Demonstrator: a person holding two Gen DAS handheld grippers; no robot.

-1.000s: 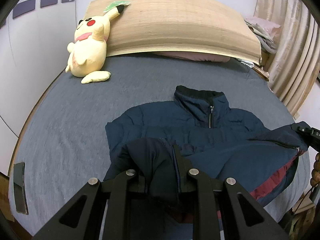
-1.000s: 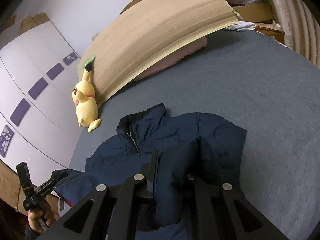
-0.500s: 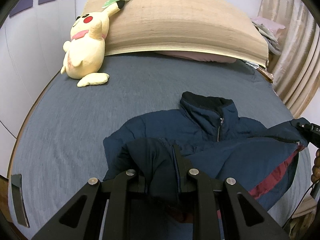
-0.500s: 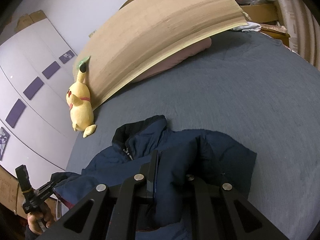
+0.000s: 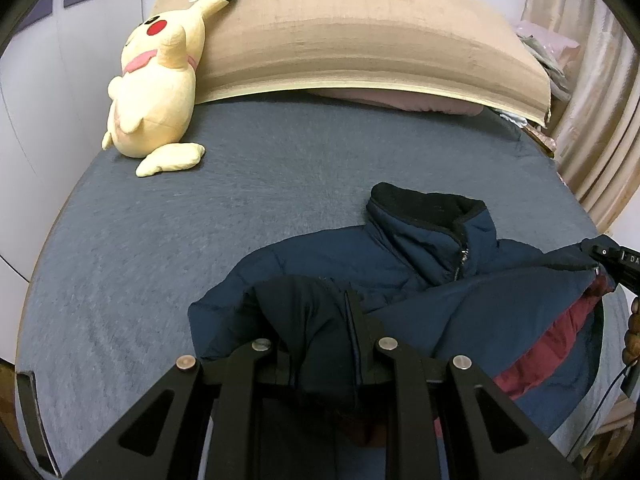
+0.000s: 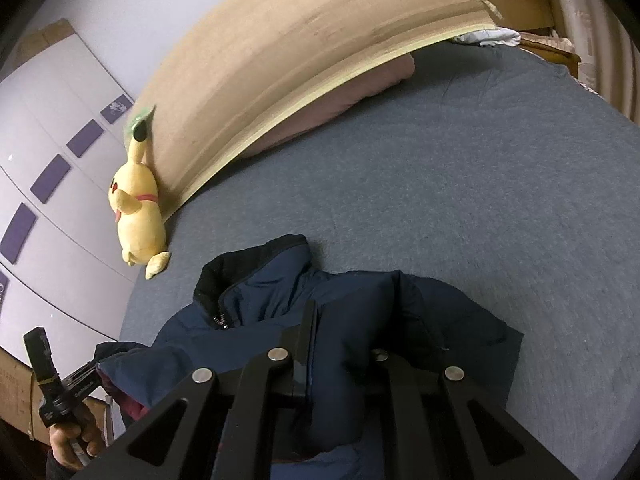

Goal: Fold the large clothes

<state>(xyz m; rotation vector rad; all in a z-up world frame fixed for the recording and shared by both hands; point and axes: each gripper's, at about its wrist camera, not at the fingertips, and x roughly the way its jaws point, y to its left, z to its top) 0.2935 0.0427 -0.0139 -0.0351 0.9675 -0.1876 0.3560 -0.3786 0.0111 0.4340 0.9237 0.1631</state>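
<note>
A navy puffer jacket (image 5: 420,264) with a dark collar and red lining lies on the grey bed (image 5: 200,208), collar toward the headboard. My left gripper (image 5: 320,320) is shut on a bunched fold of its lower left edge, held above the body. My right gripper (image 6: 344,340) is shut on the lower right edge of the jacket (image 6: 360,300). The right gripper also shows at the right edge of the left wrist view (image 5: 612,260). The left gripper shows at the lower left of the right wrist view (image 6: 68,388).
A yellow plush toy (image 5: 156,84) leans on the tan headboard (image 5: 360,32) at the bed's far left. A pink pillow (image 5: 400,98) lies under the headboard. Curtains (image 5: 592,100) hang at the right. A white wardrobe (image 6: 48,168) stands at the left.
Both grippers have carried the held bottom edge forward toward the collar, so the jacket's lower part now lies further over its body. Both stay shut.
</note>
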